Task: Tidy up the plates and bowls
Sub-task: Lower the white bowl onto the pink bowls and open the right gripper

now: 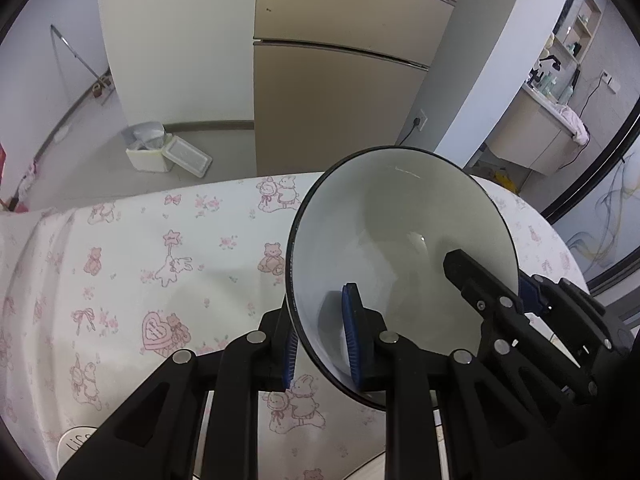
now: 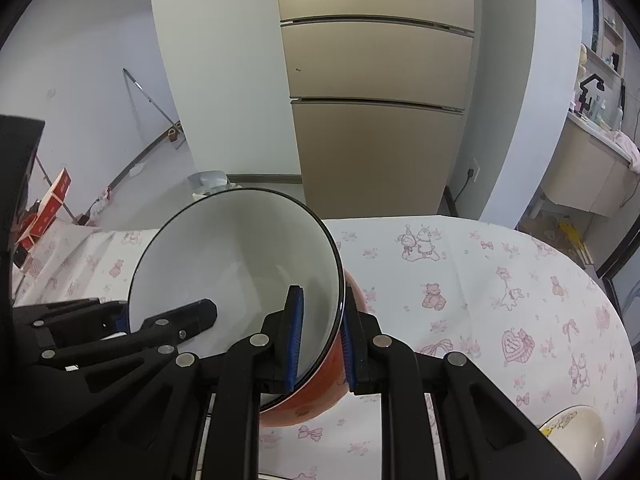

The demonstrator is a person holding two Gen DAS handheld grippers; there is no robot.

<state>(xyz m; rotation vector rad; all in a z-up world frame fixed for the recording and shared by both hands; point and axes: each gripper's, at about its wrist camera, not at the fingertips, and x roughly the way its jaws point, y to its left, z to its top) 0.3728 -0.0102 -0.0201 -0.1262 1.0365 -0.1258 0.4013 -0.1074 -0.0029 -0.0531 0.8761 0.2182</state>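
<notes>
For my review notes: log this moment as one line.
left gripper: shut on bowl rim | right gripper: shut on opposite rim | bowl: tilted above table

1 bowl [image 1: 400, 240], 2 claws, 1 plate [image 2: 576, 428], 1 tablecloth [image 1: 160, 280].

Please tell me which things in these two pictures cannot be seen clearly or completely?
- Bowl: its base and underside; both wrist views show mostly the inside, so whether it touches the table is unclear.
- Left hand-held gripper and right hand-held gripper: their bodies are cut off by the bottom edges.
- White dish: cut off at the left view's bottom edge; its lettering is unreadable.
- Shelf items: too small.
</notes>
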